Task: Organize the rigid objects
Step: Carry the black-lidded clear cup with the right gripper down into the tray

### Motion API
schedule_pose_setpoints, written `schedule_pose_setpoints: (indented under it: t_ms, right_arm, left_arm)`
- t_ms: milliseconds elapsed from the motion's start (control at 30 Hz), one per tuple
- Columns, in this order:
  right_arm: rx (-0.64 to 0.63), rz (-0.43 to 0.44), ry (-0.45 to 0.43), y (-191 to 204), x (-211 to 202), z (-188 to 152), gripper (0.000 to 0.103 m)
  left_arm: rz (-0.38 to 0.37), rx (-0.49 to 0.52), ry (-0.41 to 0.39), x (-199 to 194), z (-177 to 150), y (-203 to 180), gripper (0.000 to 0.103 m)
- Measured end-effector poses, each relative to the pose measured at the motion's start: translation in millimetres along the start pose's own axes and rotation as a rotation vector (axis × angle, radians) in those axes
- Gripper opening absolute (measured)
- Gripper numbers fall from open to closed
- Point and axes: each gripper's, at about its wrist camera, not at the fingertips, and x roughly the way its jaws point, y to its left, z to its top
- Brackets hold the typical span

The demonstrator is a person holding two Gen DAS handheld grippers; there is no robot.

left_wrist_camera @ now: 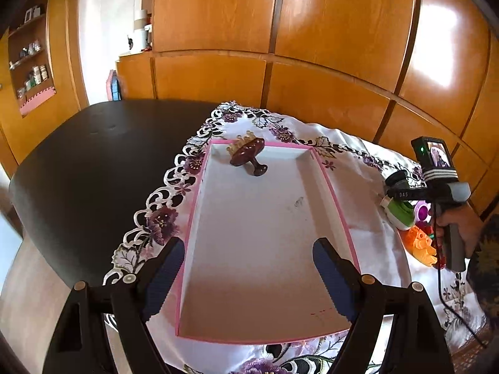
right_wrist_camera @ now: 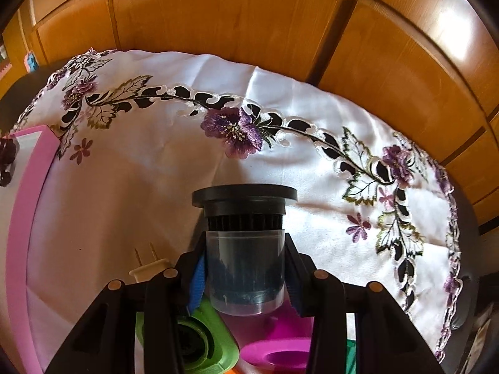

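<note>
A shallow white tray with a pink rim [left_wrist_camera: 335,199] lies on the embroidered cloth. A dark brown brush with pale bristles [left_wrist_camera: 248,154] rests tilted at the tray's far end. My left gripper [left_wrist_camera: 248,246] hangs open above the near half of the tray with nothing between its fingers. My right gripper [right_wrist_camera: 245,249] is shut on a black ribbed filter with a wide black cap and a clear cup [right_wrist_camera: 246,268], held just above the cloth. In the left wrist view that filter [left_wrist_camera: 396,178] shows to the right of the tray, with a hand [left_wrist_camera: 458,224] on the gripper's handle.
Under the right gripper lie a green device [right_wrist_camera: 215,342] with a white two-pin plug [right_wrist_camera: 149,266] and a magenta piece [right_wrist_camera: 280,352]. An orange toy [left_wrist_camera: 421,244] sits beside them. The cloth [right_wrist_camera: 156,187] covers part of a dark table [left_wrist_camera: 93,162]. Wooden cabinets [left_wrist_camera: 312,31] stand behind.
</note>
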Motion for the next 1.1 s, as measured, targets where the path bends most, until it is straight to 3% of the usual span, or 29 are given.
schedule_pose_setpoints:
  t_ms: [267,633,800,1100]
  right_arm:
    - [0.024,-0.092,-0.051,14,-18,-19,0.042]
    - [0.092,-0.107,-0.173,1,-63,-18,0.042]
    - [0.094,-0.065,-0.257,11,-96,-17,0.042]
    - [-0.009,0.116,-0.307,75,-135,-30,0.042]
  left_arm:
    - [0.014,-0.011,0.002,-7,-5,8,0.085]
    - [0.068,-0.006,-0.057,-25,-13,10,0.085]
    - [0.07,-0.007,-0.055,-27,-15,12,0.085]
    - [0.075,-0.026,-0.042,-25,-22,18,0.085]
